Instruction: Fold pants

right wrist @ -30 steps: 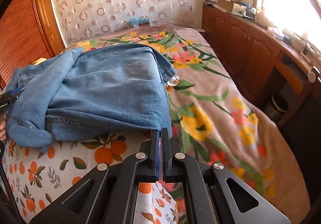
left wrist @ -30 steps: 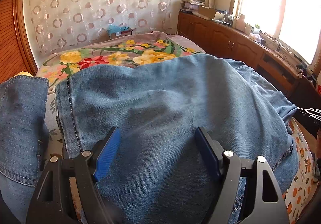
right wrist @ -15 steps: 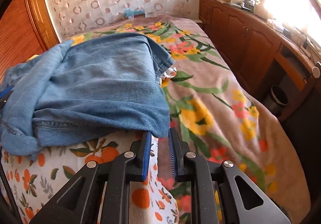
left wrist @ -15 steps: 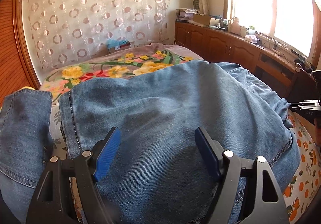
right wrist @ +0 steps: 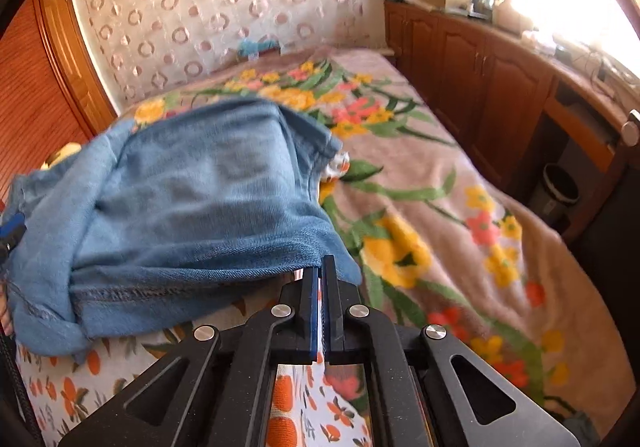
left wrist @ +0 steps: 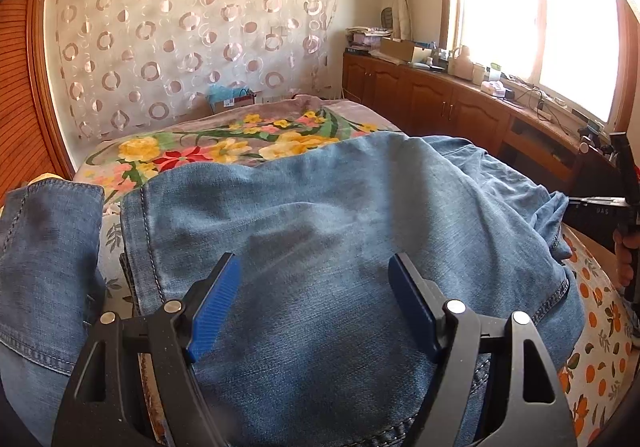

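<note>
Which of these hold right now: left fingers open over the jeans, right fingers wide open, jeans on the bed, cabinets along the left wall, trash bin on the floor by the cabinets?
1. The left gripper is open above the jeans. True.
2. The right gripper is wide open. False: its fingers are nearly shut at the hem of the jeans; whether cloth is pinched cannot be told.
3. The jeans lie on the bed. True.
4. The wooden cabinets run along the left wall. False: they run along the right, under the window.
5. A trash bin stands on the floor by the cabinets. True.
</note>
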Demonstrator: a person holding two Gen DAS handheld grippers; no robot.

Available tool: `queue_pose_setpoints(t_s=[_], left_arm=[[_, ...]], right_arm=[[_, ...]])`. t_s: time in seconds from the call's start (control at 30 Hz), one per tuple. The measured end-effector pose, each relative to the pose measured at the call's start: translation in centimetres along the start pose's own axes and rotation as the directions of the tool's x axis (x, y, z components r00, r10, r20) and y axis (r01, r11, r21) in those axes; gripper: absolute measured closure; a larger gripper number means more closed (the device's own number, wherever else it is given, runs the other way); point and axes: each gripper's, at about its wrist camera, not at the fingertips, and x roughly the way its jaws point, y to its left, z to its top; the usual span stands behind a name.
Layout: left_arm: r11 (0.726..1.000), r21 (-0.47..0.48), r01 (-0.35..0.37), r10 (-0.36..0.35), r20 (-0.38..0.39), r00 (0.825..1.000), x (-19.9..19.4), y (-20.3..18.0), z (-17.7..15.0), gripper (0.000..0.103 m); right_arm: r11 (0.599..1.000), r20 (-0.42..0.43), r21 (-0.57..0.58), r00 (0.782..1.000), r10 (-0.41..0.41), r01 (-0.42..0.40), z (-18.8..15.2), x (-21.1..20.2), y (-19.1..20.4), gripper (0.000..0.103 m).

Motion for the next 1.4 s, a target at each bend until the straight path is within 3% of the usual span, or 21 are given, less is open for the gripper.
queue_pose_setpoints(t_s=[0.2, 0.3, 0.4, 0.53, 0.67, 0.7, 0.8, 1.0, 1.1, 1.2, 1.27, 1.4], left_arm=[[1.0, -0.017, -0.007, 0.007, -0.009, 1.0, -0.9, 0.4, 0.8, 0.026], [0.999, -0.024, -0.022, 0.022, 0.014, 1.0, -2.8, 0.7, 1.3, 0.026], [0.998, -0.029, -0.063, 0.064, 0.034, 0.997, -4.9, 1.2, 1.6, 0.026], [0.991, -0.065, -0.114, 0.118, 0.062, 0.991, -8.0, 2.5, 1.4, 0.026], [0.984, -0.098, -0.151, 0.158, 0.071, 0.985, -10.4, 4.0, 0.1, 0.026], [0.982, -0.105, -0.158, 0.166, 0.07, 0.984, -10.7, 4.3, -0.3, 0.026], [0.979, -0.117, -0.17, 0.177, 0.054, 0.983, -10.7, 4.9, -1.1, 0.026], [0.98, -0.118, -0.162, 0.168, 0.042, 0.985, -10.6, 4.6, -1.8, 0.026], [0.983, -0.102, -0.154, 0.159, 0.044, 0.986, -10.4, 3.6, -1.5, 0.026], [0.986, -0.086, -0.141, 0.145, 0.045, 0.988, -9.9, 3.1, -1.1, 0.026], [0.988, -0.076, -0.132, 0.136, 0.045, 0.99, -9.6, 2.5, -0.9, 0.026], [0.993, -0.05, -0.109, 0.111, 0.043, 0.993, -8.9, 1.3, -0.2, 0.026]], right_arm=[[0.999, 0.141, -0.029, 0.99, 0.016, -0.012, 2.6, -3.7, 2.6, 0.102], [0.995, 0.211, -0.071, 0.974, 0.077, -0.063, 5.0, -5.6, 5.7, 0.102], [0.98, 0.263, -0.106, 0.945, 0.192, -0.169, 7.3, -6.9, 10.3, 0.102], [0.91, 0.261, -0.273, 0.886, 0.383, -0.313, 7.2, -8.6, 19.7, 0.102], [0.794, 0.121, -0.367, 0.822, 0.557, -0.484, 3.6, -9.6, 26.4, 0.102], [0.783, 0.099, -0.379, 0.82, 0.564, -0.493, 2.6, -9.6, 27.1, 0.102], [0.788, 0.042, -0.398, 0.848, 0.528, -0.471, 0.1, -8.9, 28.5, 0.102], [0.803, -0.021, -0.388, 0.875, 0.483, -0.452, -2.0, -8.9, 28.3, 0.099], [0.814, -0.034, -0.4, 0.894, 0.446, -0.421, -1.4, -9.3, 27.8, 0.088], [0.831, -0.038, -0.393, 0.91, 0.413, -0.393, 0.0, -9.5, 26.5, 0.069], [0.841, -0.03, -0.385, 0.916, 0.401, -0.381, -0.2, -10.4, 25.2, 0.063], [0.874, 0.017, -0.356, 0.932, 0.361, -0.332, -0.6, -11.1, 23.6, 0.061]])
